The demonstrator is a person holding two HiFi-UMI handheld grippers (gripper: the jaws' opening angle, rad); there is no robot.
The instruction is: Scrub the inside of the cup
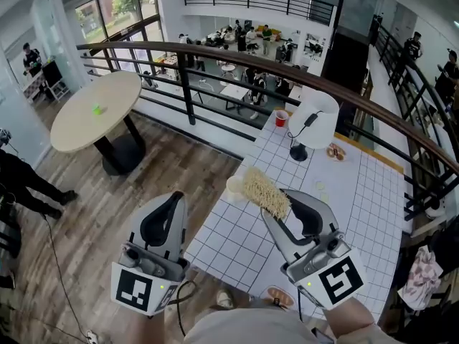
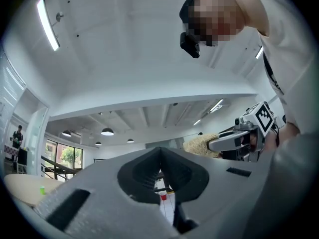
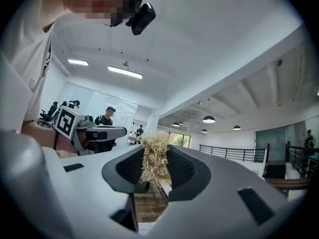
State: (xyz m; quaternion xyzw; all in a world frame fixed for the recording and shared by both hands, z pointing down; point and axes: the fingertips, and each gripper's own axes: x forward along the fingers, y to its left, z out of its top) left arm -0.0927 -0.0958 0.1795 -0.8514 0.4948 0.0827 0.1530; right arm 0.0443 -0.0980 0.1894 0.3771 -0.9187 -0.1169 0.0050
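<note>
Left claw [image 1: 173, 196] is closed on nothing; its jaws meet at the tip and only the far room shows through the gap under them. Right claw [image 1: 285, 196] is closed on a scrubber [image 1: 264, 188], a bundle of straw-coloured fibres that stands out past the jaws. The long axis of the scrubber runs from the right claw forward and to the left. Just at its far end, partly hidden behind the fibres, I see a pale round thing [image 1: 234, 185] at the near-left edge of the white tiled table [image 1: 358, 192]. I take it for the cup, seen from above with the mouth up, but I cannot be sure. It lies between the two claws, a little ahead of both. In the head view the scrubber overlaps it, so the right claw looks nearer; how high the scrubber is above it I cannot tell. In my judgement the left claw must open and hold this cup before I push the fibres down inside. Farther on the table are a plate [image 1: 335, 151], a white lamp [image 1: 313, 117] and a red cup [image 1: 281, 117], well apart from the claws. I can read no brand or writing anywhere; the cubes on the claws carry only black square markers.
</note>
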